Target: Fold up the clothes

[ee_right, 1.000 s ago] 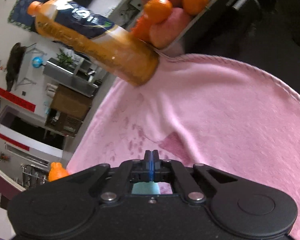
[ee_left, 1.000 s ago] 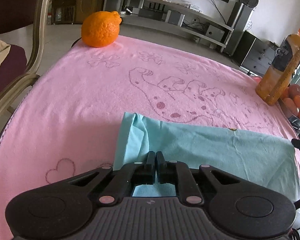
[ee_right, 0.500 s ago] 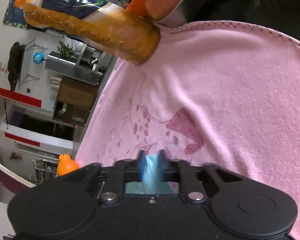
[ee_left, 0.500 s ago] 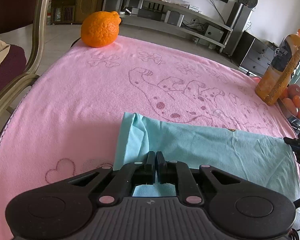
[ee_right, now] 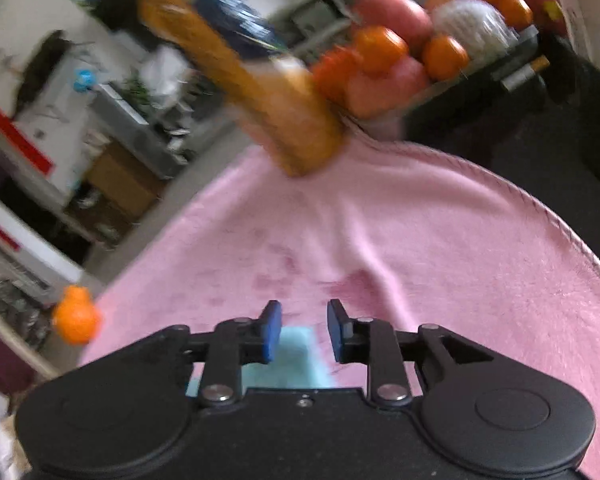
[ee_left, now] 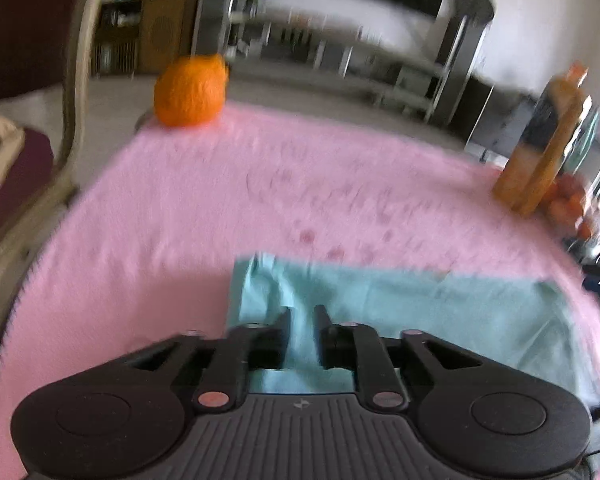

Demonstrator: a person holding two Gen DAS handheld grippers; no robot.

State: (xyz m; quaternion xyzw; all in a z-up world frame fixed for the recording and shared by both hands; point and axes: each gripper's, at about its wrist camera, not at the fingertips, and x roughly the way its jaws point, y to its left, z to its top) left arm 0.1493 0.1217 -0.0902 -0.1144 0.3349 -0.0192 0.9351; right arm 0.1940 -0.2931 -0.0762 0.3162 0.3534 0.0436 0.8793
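**Right, both grippers let go — fold laid, next grab pending**

OK, left wrist view first: left gripper (ee_left: 302, 312) sits low centre of frame, fingers parted a narrow bit, w/ a strip of the teal garment (ee_left: 440, 308) showing in the gap. Cloth passes between the fingers but they don't look clamped on it; blur makes contact hard to call. Garment lies flat across the lower middle-to-right of the frame on the pink towel (ee_left: 180, 216), left end slightly rumpled w/ a raised pleat just above the fingertips.

Right wrist view: right gripper (ee_right: 304, 320) bottom centre, blue pads (ee_right: 271, 332) set wider apart, nothing between them. A small patch of teal garment (ee_right: 290, 360) peeks below the jaws, so it's hovering at the garment's edge. Pink towel (ee_right: 440, 248) fills the mid frame, wrinkled ahead of the fingers.

Background: big orange (ee_left: 190, 92) upper left in the left view, juice bottle (ee_left: 548, 144) far right, fruit tray (ee_right: 420, 56) upper right in the right view. All well apart from the cloth.

Step in hand, my read: release after laying a fold, both ends dropped. Whole thing looks partway done; garment is a long strip, prob needs another fold.

Next move calls for: re-grip a fresh edge or corners, pinch only the teal layers and not the towel under them, smooth that left-end pleat, keep both ends level when lifting.
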